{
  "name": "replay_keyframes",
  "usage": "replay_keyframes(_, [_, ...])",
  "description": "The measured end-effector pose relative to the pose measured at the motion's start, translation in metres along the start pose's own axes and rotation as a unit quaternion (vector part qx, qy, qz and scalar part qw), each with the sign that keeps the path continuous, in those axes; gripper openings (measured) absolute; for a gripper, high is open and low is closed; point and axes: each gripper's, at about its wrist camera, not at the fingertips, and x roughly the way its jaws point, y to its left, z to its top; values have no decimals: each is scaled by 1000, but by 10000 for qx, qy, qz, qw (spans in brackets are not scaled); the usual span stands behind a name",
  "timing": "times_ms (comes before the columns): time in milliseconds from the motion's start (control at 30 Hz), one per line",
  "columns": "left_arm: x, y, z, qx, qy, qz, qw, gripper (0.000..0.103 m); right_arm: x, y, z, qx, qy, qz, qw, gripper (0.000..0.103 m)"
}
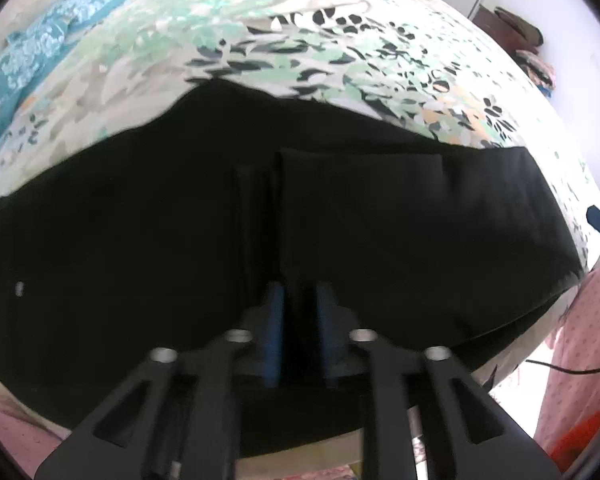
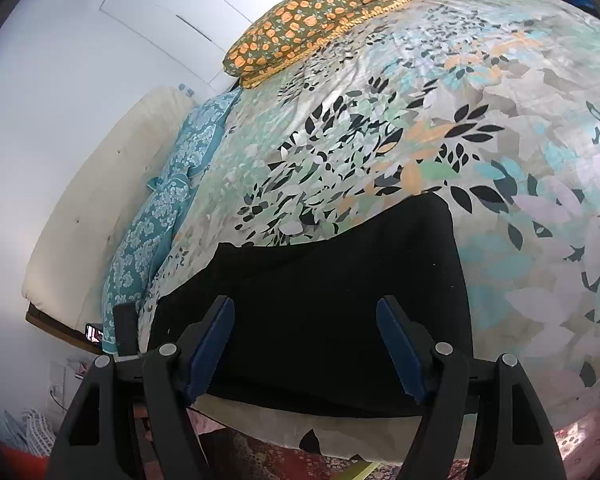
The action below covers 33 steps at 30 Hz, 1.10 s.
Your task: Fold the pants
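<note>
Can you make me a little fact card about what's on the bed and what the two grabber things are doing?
bed cover: leafy bedspread
clothing: black pants lying flat near the bed edge
pillow: orange-flowered pillow at the far end
left gripper: jaws narrow, a fold of the pants between them
right gripper: jaws wide apart above the pants, holding nothing

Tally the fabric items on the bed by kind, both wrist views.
Black pants: 1
Orange-flowered pillow: 1
Teal patterned cloth: 1
Leaf-print bedsheet: 1
Total: 4
</note>
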Motion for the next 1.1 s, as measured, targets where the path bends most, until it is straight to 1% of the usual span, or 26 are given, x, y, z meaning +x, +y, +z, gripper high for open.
replay_keyframes(33, [-4, 1, 1, -17, -95, 165, 9998, 64, -1, -3, 0, 39, -29, -7, 10000, 74])
replay_keyframes(67, [-8, 3, 2, -34, -210, 349, 9992, 81, -2, -5, 1, 88, -55, -14, 9999, 74])
replay_keyframes(100, [-10, 2, 3, -44, -272, 420, 9987, 83, -5, -10, 2, 199, -121, -22, 9997, 74])
replay_keyframes(133, [-9, 4, 3, -64, -257, 388, 9989, 83, -6, -13, 3, 264, -164, -32, 9995, 74])
replay_keyframes(167, [-6, 5, 4, -113, -110, 206, 9997, 82, -8, -16, 4, 319, -204, -50, 9993, 74])
replay_keyframes(200, [0, 6, 3, -174, 66, -6, 9998, 73, -9, -19, 5, 365, -246, -76, 9990, 74])
replay_keyframes(233, [4, 6, 1, -194, 185, -153, 9995, 64, -10, -22, 6, 393, -276, -112, 9988, 74])
replay_keyframes(267, [11, 2, 0, -187, 334, -229, 9990, 51, -11, -23, 7, 404, -287, -142, 9987, 74])
replay_keyframes(333, [12, -5, -1, -50, 217, -54, 9997, 27, -13, -27, 8, 443, -315, -215, 9983, 74])
replay_keyframes(367, [11, -7, 0, -23, 171, -73, 9998, 15, -14, -28, 8, 463, -334, -239, 9981, 74])
replay_keyframes(467, [1, -1, 0, -266, 42, -326, 9991, 8, -20, -34, 10, 526, -406, -376, 9971, 74])
replay_keyframes(567, [-15, 15, -2, -504, -101, -478, 9975, 8, -26, -35, 12, 437, -457, -559, 9964, 74])
replay_keyframes(633, [-17, 20, -4, -480, -111, -385, 9980, 8, -27, -29, 12, 219, -458, -587, 9970, 74])
replay_keyframes(667, [-13, 20, -4, -443, -61, -346, 9984, 9, -25, -24, 12, 81, -443, -479, 9978, 75])
replay_keyframes(700, [-7, 17, -3, -374, 9, -286, 9989, 9, -19, -16, 11, -139, -353, -210, 9991, 77])
replay_keyframes(733, [-4, 15, -4, -306, 32, -216, 9993, 9, -14, -11, 11, -215, -271, -71, 9994, 77])
replay_keyframes(767, [-3, 10, -4, -183, 27, -108, 9998, 9, -2, -5, 9, -297, -31, 69, 9995, 77])
replay_keyframes(800, [-3, 8, -4, -100, 22, -46, 9999, 9, 11, -4, 5, -330, 283, 26, 9991, 78])
replay_keyframes(833, [-2, 6, -4, -38, 31, 3, 10000, 9, 35, -9, -2, -281, 840, -358, 9954, 78])
replay_keyframes(867, [-2, 7, -4, -11, 57, 29, 10000, 10, 59, -23, -14, -88, 1443, -795, 9863, 78])
replay_keyframes(900, [-1, 8, -5, -27, 82, 38, 10000, 10, 71, -31, -23, 2, 1690, -873, 9817, 79])
replay_keyframes(933, [-1, 11, -6, -73, 110, 24, 9999, 11, 67, -28, -24, -157, 1461, -843, 9856, 78])
replay_keyframes(967, [-1, 13, -7, -111, 103, -5, 9999, 13, 64, -23, -21, -255, 1400, -843, 9862, 79])
replay_keyframes(1000, [-2, 14, -7, -108, 98, -22, 9999, 21, 63, -19, -17, -285, 1497, -873, 9844, 78])
replay_keyframes(1033, [-3, 16, -8, -121, 98, -36, 9999, 26, 54, -14, -10, -263, 1362, -862, 9866, 78])
replay_keyframes(1100, [-12, 29, -7, -396, 12, -206, 9990, 47, 35, -6, 1, -248, 864, -638, 9939, 78])
